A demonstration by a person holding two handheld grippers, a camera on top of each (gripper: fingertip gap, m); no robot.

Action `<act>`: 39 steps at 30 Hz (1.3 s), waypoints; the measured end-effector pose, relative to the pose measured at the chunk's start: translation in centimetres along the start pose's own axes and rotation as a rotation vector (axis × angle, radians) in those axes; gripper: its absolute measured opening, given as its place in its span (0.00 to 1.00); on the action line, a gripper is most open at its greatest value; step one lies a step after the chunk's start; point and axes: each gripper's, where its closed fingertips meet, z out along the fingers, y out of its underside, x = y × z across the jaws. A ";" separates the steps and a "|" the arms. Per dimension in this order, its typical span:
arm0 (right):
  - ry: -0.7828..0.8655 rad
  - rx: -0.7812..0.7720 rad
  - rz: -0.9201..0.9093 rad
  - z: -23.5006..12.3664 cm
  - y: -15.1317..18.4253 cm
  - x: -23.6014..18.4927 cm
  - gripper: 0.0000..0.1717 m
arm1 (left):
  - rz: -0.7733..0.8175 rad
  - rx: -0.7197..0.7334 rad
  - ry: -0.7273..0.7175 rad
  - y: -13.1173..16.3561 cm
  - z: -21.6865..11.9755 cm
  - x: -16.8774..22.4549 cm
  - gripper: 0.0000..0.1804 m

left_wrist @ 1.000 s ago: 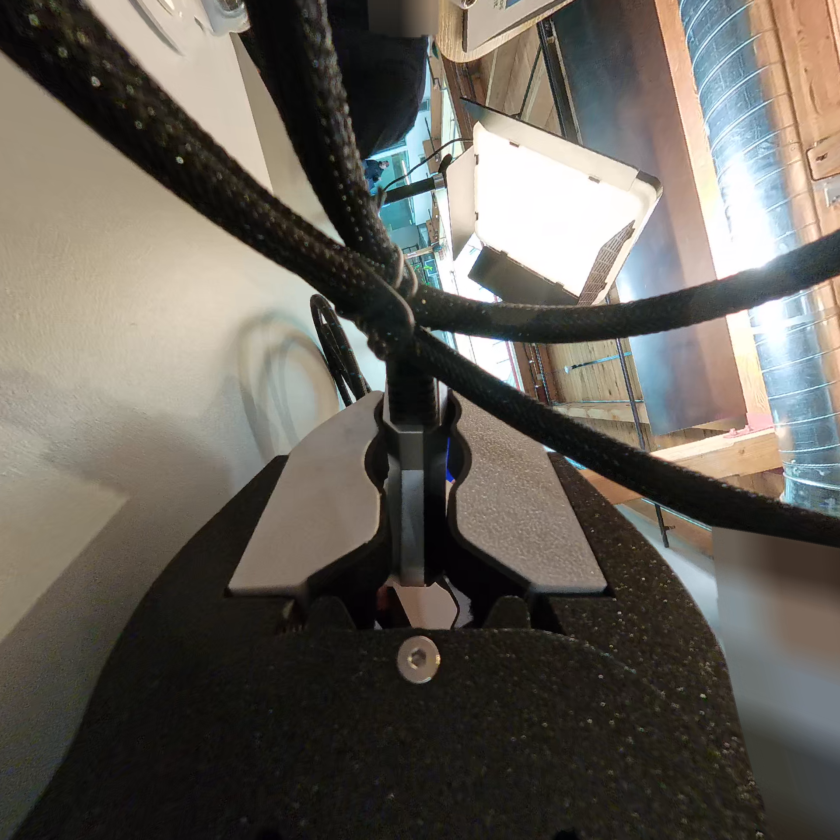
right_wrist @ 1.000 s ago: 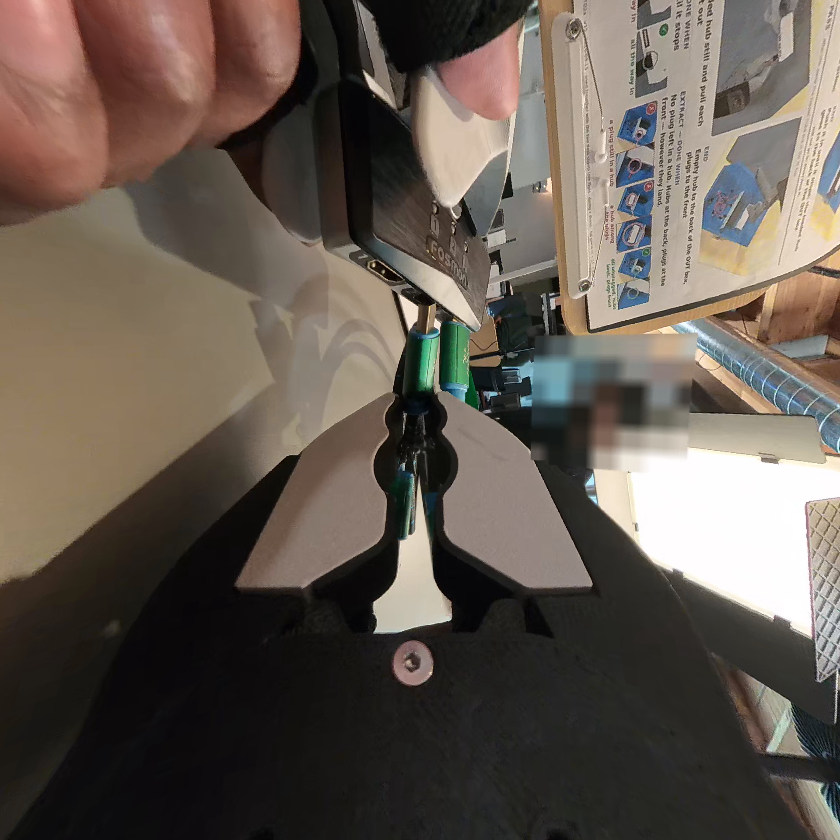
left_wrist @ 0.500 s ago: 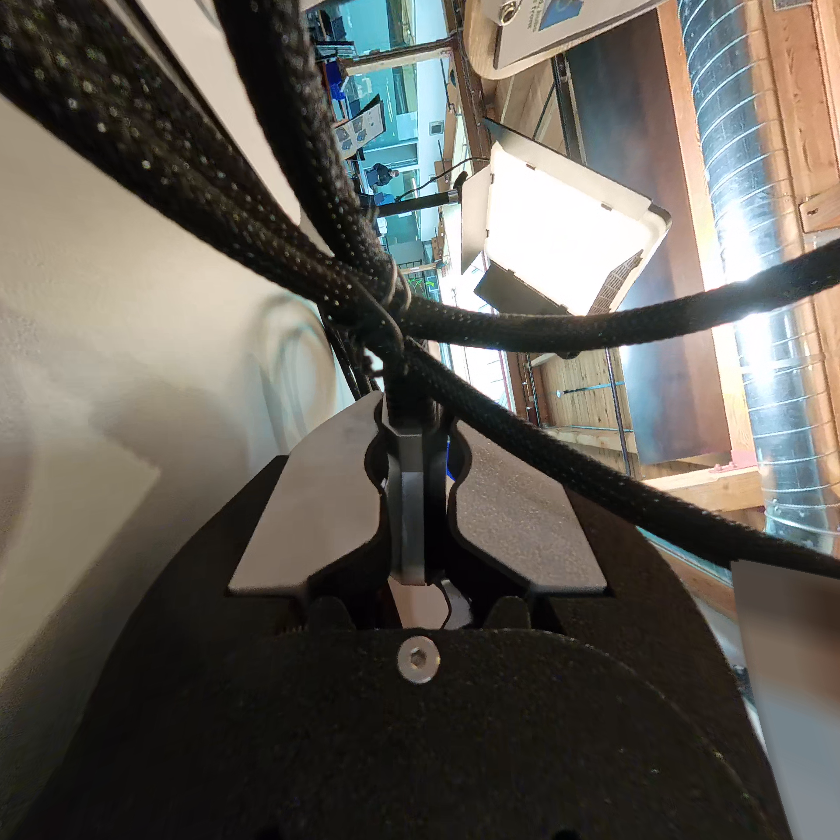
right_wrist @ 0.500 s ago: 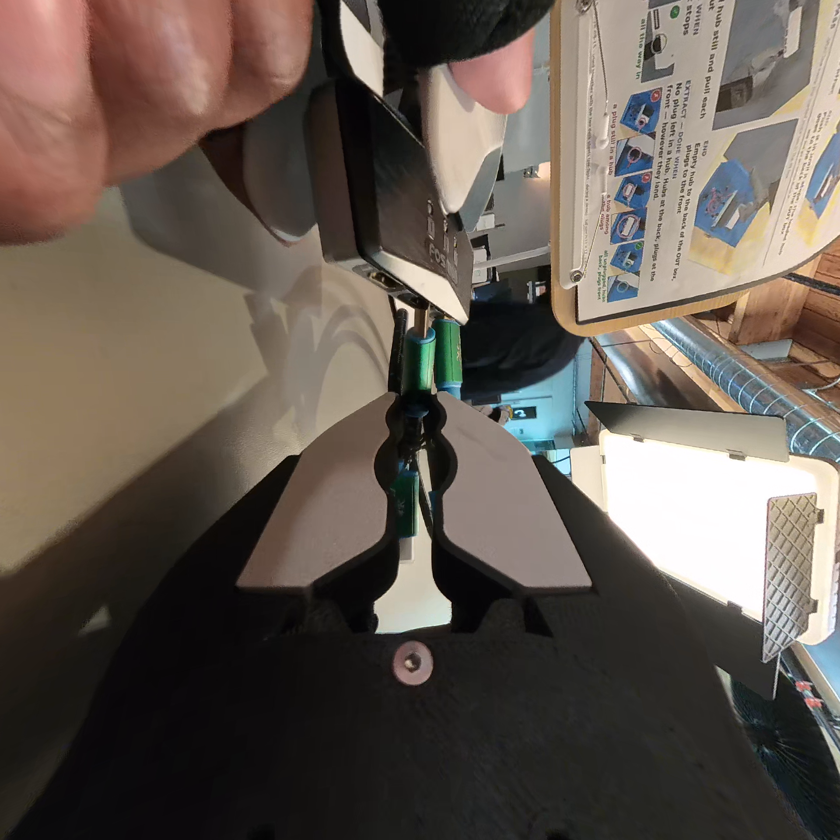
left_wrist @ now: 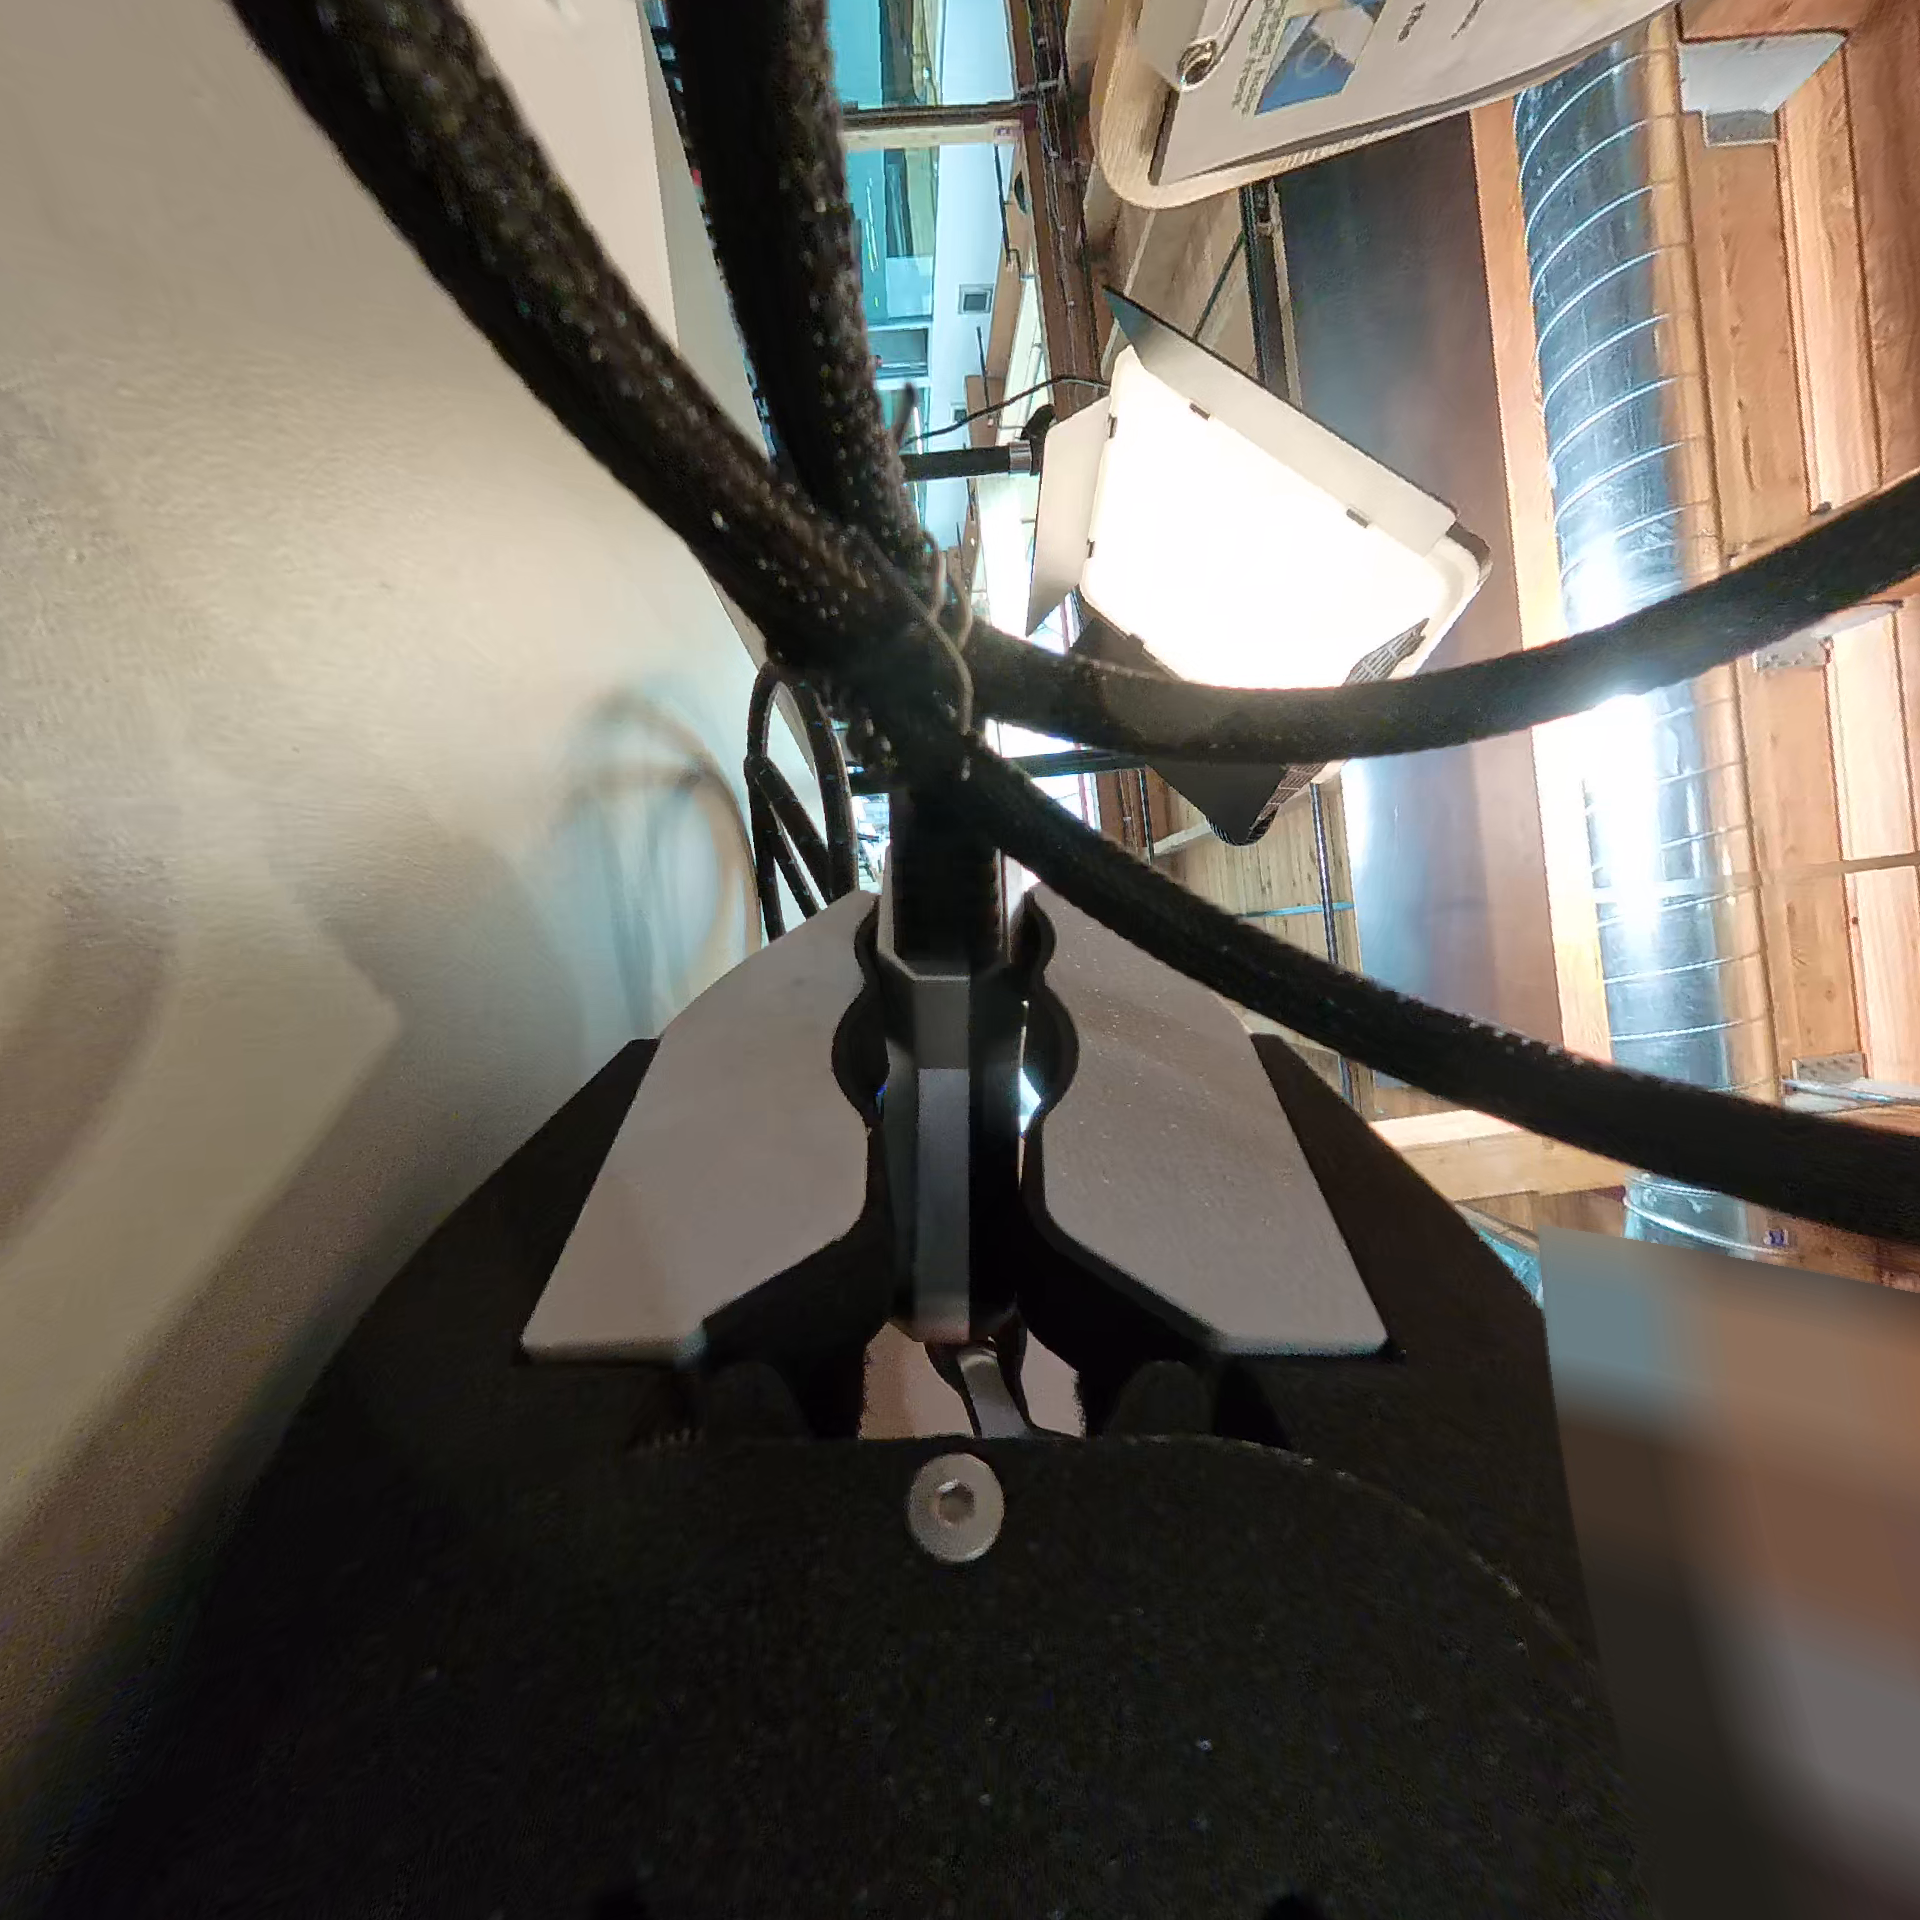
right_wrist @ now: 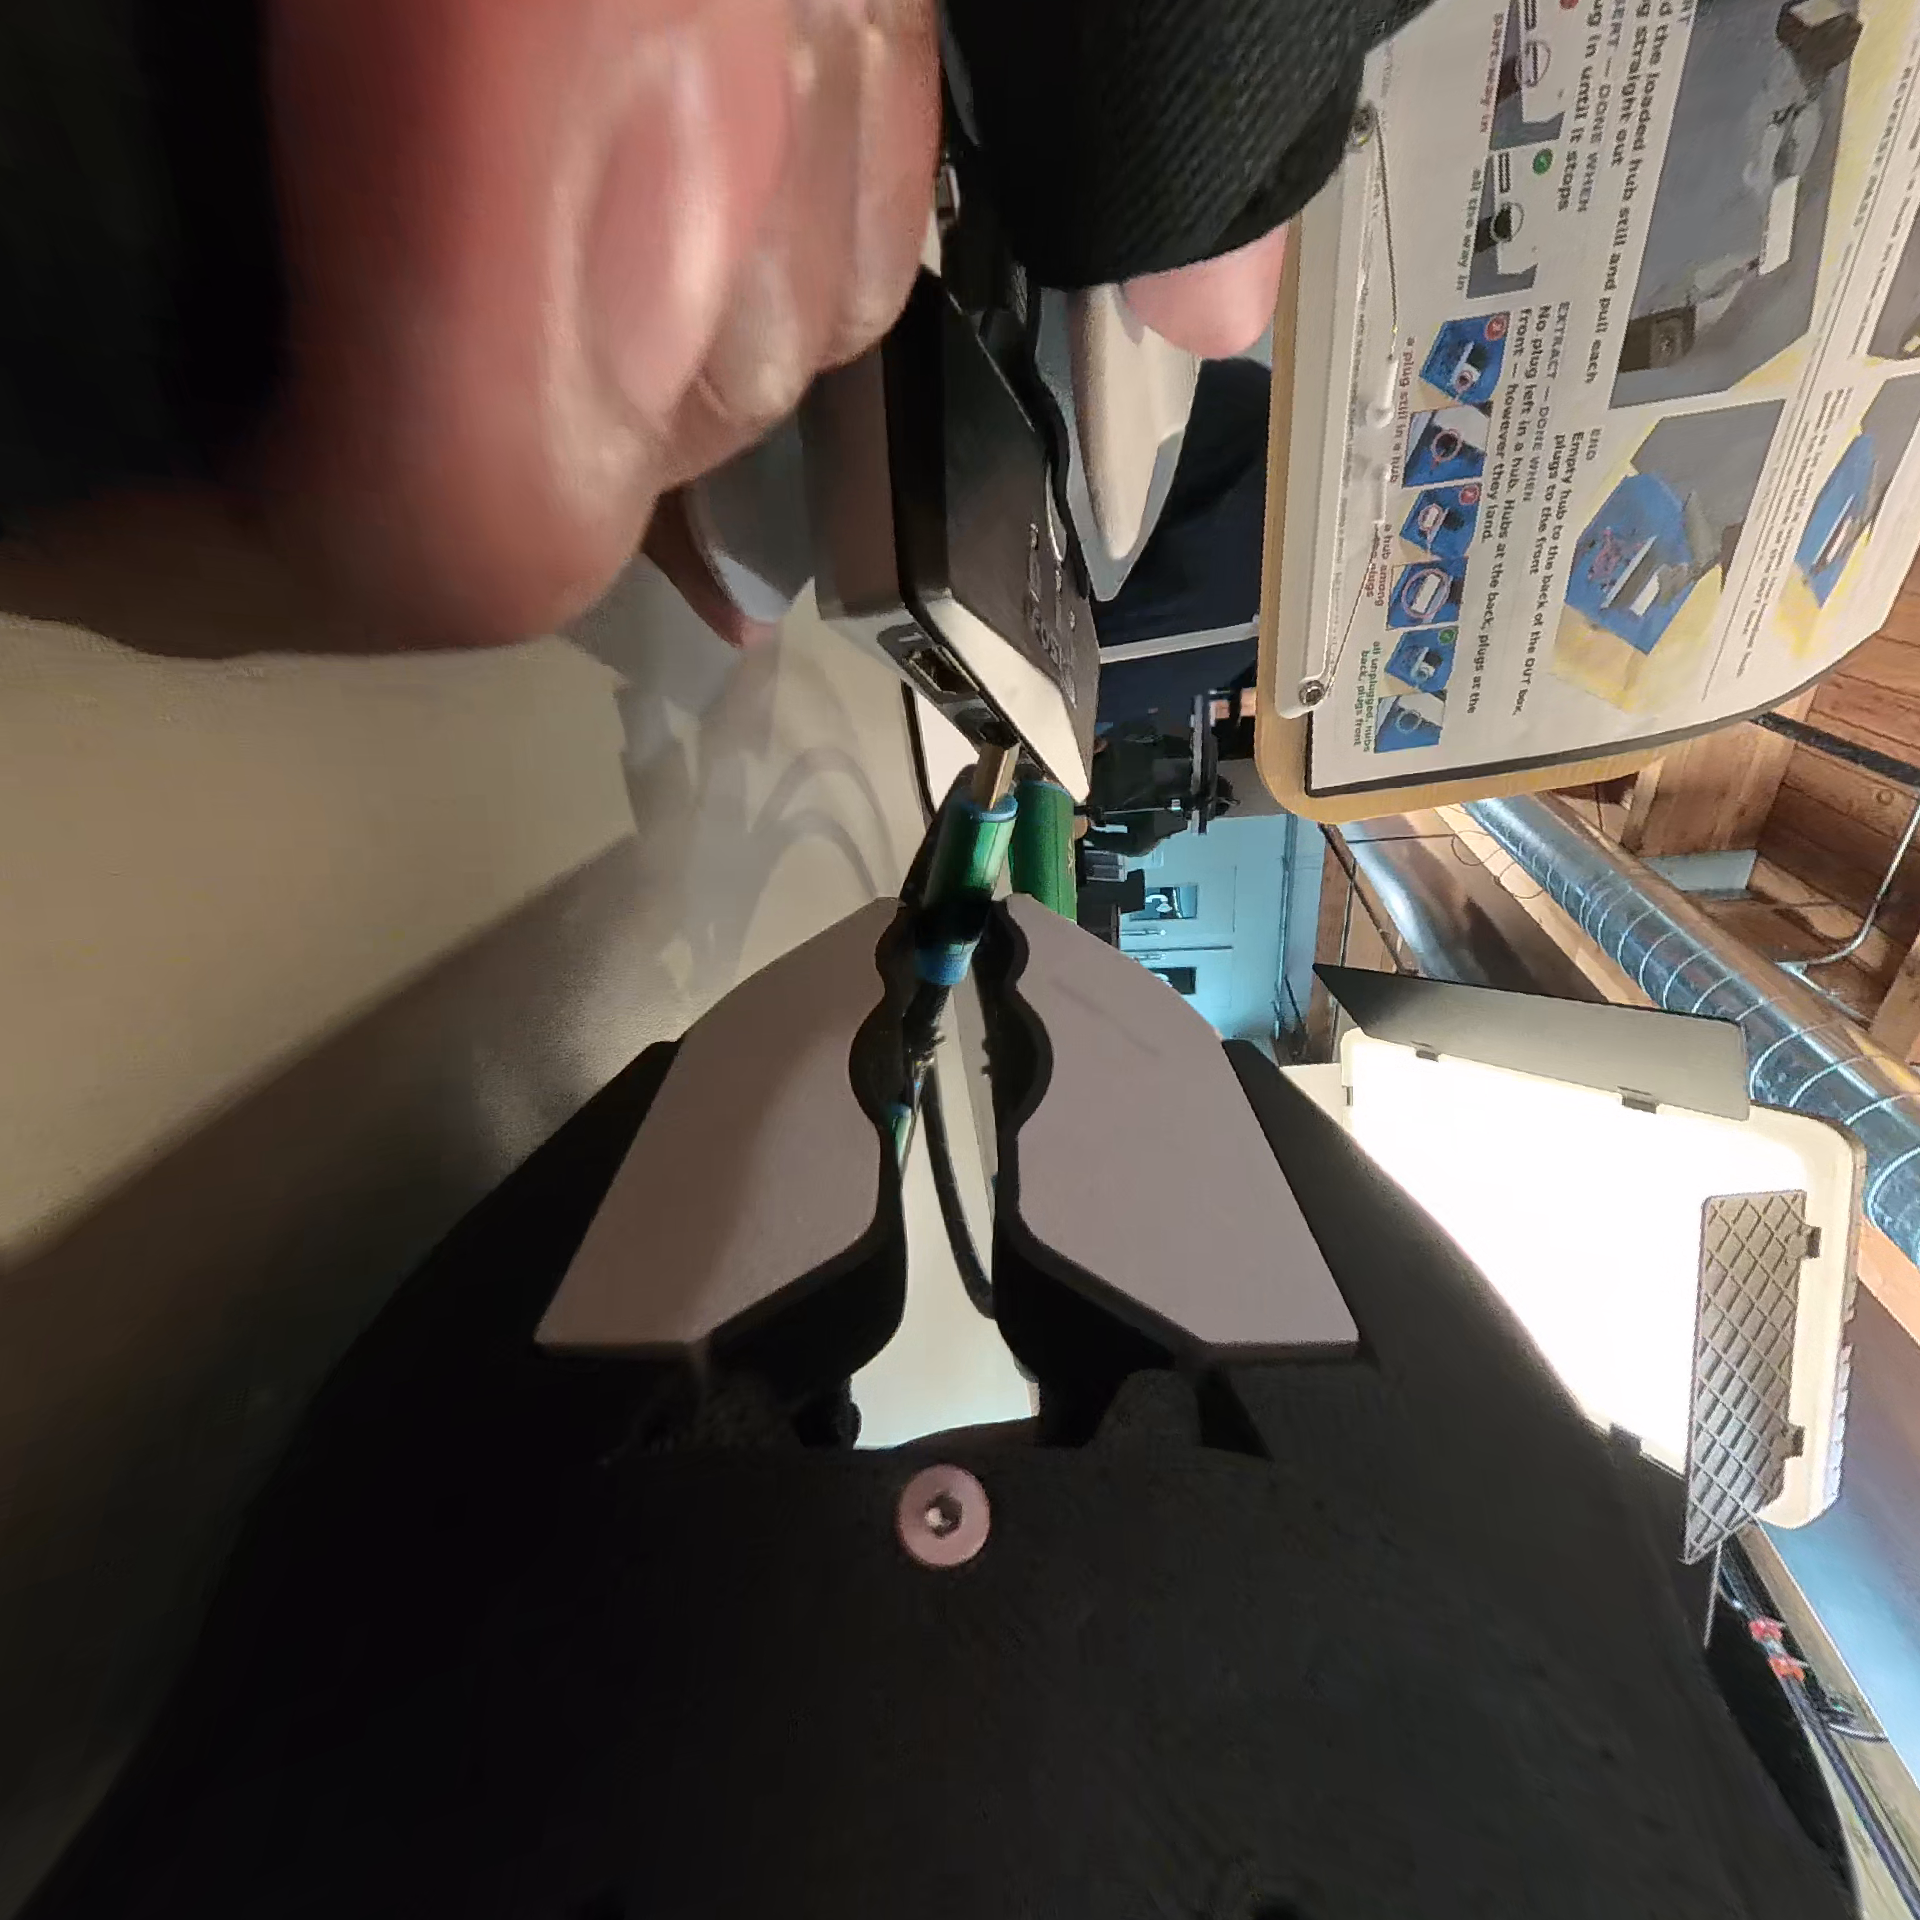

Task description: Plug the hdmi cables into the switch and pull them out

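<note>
Right wrist view: a hand [right_wrist: 540, 343] held the left gripper [right_wrist: 935, 499] tilted, its fingers clamped on one dark hub [right_wrist: 977, 561]. The right gripper [right_wrist: 951, 940] was nearly shut on one green plug [right_wrist: 971, 857], partly out; a second green plug [right_wrist: 1049, 847] stayed in. Four black braided cables [left_wrist: 1299, 1018] crossed the left view.

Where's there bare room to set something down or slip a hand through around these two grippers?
Bare cream tabletop lies open to the left gripper's side, bordered by the braided black cables. Ahead it is crowded: the cables cross there, and the grey hub sits between its fingers. By the right gripper, green plugs, the hub and a hand fill the space.
</note>
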 end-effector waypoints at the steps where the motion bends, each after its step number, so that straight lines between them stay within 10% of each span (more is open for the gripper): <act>1: -0.002 0.002 0.006 0.1 0.1 0.0 0.07 | -0.002 -0.004 0.001 0.0 0.0 0.0 0.12; 23: -0.033 -0.042 0.021 -0.3 0.1 0.0 0.07 | 0.190 -0.038 -0.030 0.4 0.4 0.9 0.12; 30: -0.225 0.007 0.030 -1.8 -1.8 -3.0 0.08 | 0.235 0.055 0.027 -1.8 -0.7 2.2 0.12; 39: -0.723 0.265 0.519 -4.7 -3.1 -4.0 0.21 | 0.237 0.062 0.032 -2.7 -1.3 2.4 0.12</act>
